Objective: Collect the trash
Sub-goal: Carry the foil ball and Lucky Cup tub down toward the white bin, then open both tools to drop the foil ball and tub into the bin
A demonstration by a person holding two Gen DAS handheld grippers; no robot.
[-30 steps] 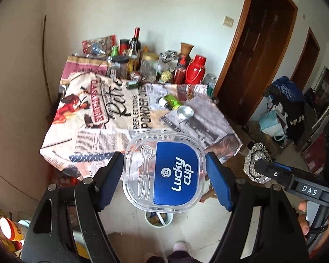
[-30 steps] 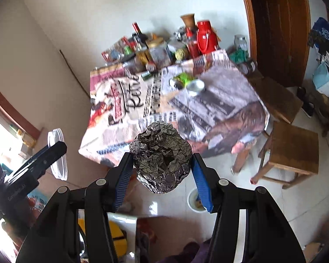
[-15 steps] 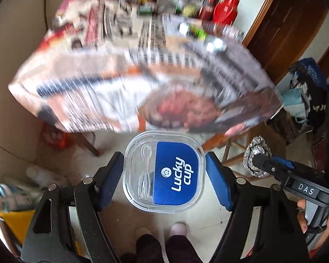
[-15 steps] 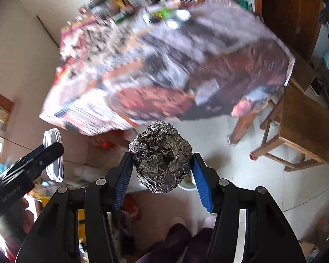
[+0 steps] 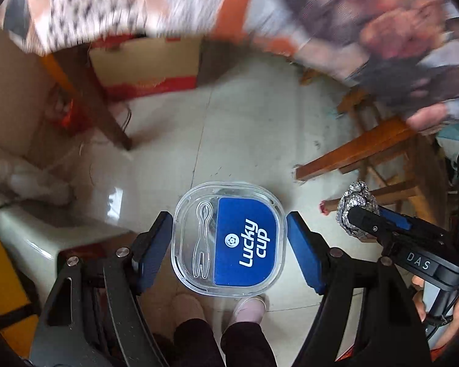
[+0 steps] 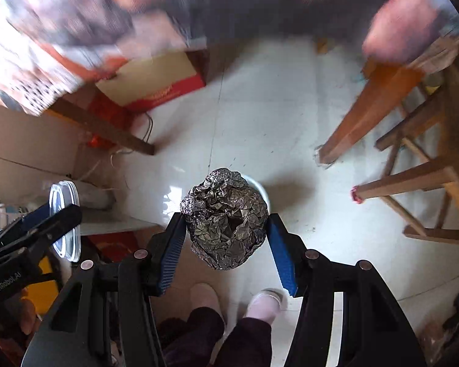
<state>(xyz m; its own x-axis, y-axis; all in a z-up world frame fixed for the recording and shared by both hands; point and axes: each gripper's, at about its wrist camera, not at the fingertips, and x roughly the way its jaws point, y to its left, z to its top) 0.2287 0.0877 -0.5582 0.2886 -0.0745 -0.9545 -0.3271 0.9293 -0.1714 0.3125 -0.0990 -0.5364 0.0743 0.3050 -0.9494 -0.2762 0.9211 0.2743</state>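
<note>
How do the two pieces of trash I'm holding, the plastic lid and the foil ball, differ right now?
The plastic lid is flat, clear and smooth, with a blue Lucky Cup label; the foil ball is a crumpled, dull silver lump. The lid is squarish with rounded corners and faces the camera; the ball is irregular. The left gripper holds the lid by its edges; the right gripper squeezes the ball's sides. Both hang over the pale floor.
</note>
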